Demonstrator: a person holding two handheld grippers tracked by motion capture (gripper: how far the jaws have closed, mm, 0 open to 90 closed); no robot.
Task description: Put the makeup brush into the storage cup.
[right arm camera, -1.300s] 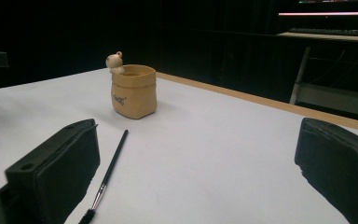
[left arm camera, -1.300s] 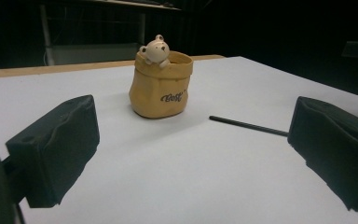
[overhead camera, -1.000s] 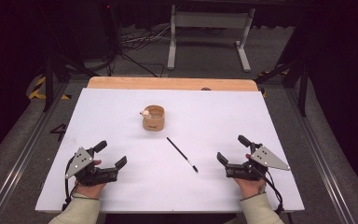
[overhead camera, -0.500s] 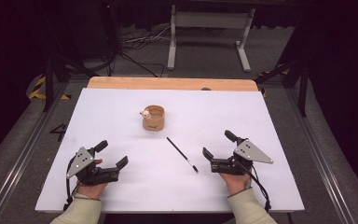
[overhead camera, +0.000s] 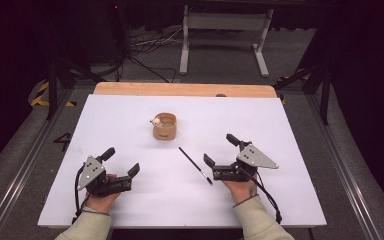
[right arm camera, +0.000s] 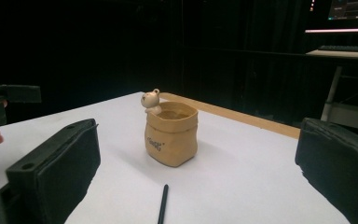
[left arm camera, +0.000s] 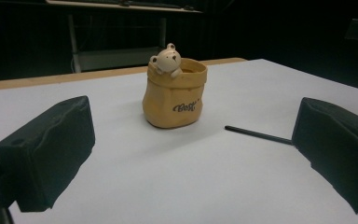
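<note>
— What's the surface like?

— A white sheet covers the table (overhead camera: pixel 130 210), with a strip of bare wood (overhead camera: pixel 180 89) showing along its far edge. Grey floor around it, with metal rails running down either side, and a tangle of cables (overhead camera: pixel 145 47) lies on the floor beyond the table next to a pale metal stand (overhead camera: pixel 225 30). The rest of the room is dark; in the right gripper view a lit monitor (right arm camera: pixel 352 11) glows in the top corner.

— And on the table?

— A tan sack-shaped pot (overhead camera: pixel 164 126) with a little bear figure (left arm camera: pixel 166 59) at its rim stands near the middle. A thin black pen (overhead camera: pixel 195 165) lies flat on the sheet, nearer the person, apart from the pot. There's lettering on the pot, but it's too blurred for me to read with any confidence.

— The grippers?

— The left gripper (overhead camera: pixel 121 164) sits low near the front left, jaws spread wide, holding nothing. The right gripper (overhead camera: pixel 222 150) has its jaws wide apart too, also empty, just beside the pen's near end. In its own view the pen (right arm camera: pixel 162 204) lies between the jaws, pointing toward the pot (right arm camera: pixel 171 136).
</note>
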